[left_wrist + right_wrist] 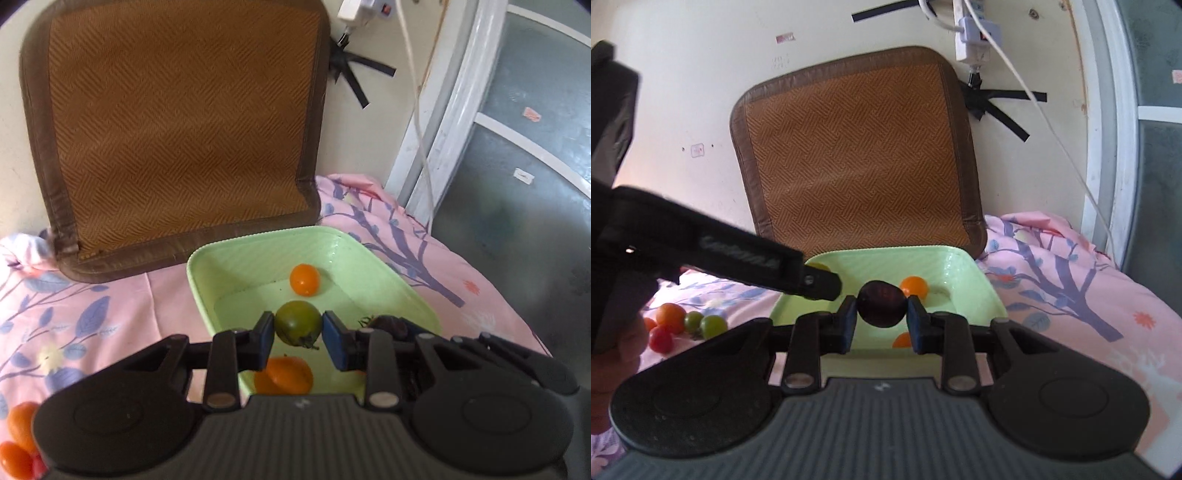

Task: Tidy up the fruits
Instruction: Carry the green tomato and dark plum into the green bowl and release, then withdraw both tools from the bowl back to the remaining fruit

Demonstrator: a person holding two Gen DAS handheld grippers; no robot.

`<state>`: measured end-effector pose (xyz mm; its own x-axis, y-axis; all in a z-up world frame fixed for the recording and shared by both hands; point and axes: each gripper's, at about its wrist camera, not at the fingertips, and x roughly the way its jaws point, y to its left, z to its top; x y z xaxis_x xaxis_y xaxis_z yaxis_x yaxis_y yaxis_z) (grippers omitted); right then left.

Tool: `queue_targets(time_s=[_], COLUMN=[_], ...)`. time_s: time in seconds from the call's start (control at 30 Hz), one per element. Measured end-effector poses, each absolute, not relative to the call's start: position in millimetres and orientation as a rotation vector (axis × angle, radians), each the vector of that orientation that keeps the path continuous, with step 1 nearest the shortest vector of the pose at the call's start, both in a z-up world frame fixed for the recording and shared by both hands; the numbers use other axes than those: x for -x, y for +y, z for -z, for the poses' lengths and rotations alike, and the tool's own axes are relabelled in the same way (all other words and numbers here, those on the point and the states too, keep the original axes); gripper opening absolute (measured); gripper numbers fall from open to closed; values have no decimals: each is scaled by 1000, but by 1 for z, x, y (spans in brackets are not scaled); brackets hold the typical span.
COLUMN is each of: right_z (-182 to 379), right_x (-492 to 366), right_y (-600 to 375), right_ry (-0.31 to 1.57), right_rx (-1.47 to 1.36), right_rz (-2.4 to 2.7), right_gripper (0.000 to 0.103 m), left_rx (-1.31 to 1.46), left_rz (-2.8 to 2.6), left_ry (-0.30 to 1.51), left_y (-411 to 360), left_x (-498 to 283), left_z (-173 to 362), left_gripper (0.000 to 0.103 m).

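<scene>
A light green tray (207, 291) lies on the pink floral sheet; it also shows in the right wrist view (975, 291). My left gripper (298, 328) is shut on a green tomato (297, 322) and holds it over the tray. An orange tomato (304, 279) lies at the tray's far end, another orange one (290, 374) below my fingers. My right gripper (882, 312) is shut on a dark purple tomato (882, 303) over the tray, with orange tomatoes (914, 287) beyond it. Part of the left gripper's body (738, 254) crosses the right wrist view.
Loose red, orange and green tomatoes (683, 323) lie on the sheet left of the tray; some also show in the left wrist view (18, 439). A brown woven cushion (177, 125) leans on the wall behind. A white cable (417, 110) hangs at right beside a window frame.
</scene>
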<state>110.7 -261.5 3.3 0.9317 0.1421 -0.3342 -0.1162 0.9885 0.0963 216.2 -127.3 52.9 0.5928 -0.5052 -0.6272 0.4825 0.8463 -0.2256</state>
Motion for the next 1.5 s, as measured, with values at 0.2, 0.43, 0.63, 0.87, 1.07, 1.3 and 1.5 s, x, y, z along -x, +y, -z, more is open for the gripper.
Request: queue_targets(time_s=[0.2, 0.43, 0.63, 0.87, 1.07, 1.3, 1.5], right_z=[6, 1, -16, -10, 7, 18, 19], right_x=[-120, -103, -71, -58, -93, -112, -120], right_y=[-259, -259, -262, -206, -166, -155, -149], right_ry=[365, 263, 151, 313, 472, 551, 566], right_rx=[-50, -30, -132, -79, 27, 62, 77], right_rz=[-125, -115, -150, -393, -380, -326, -322], right_gripper=[34, 53, 46, 46, 46, 46, 25], left_rx=[23, 95, 99, 76, 83, 195, 257], left_rz=[573, 507, 286, 197, 230, 319, 336], left_ry=[740, 617, 532, 646, 675, 718, 724], left_y=[-129, -68, 35, 81, 82, 88, 97], left_x=[-223, -190, -138, -123, -145, -164, -155], left_z=[-45, -87, -102, -52, -29, -11, -10], left_gripper=[46, 46, 46, 46, 51, 49, 31])
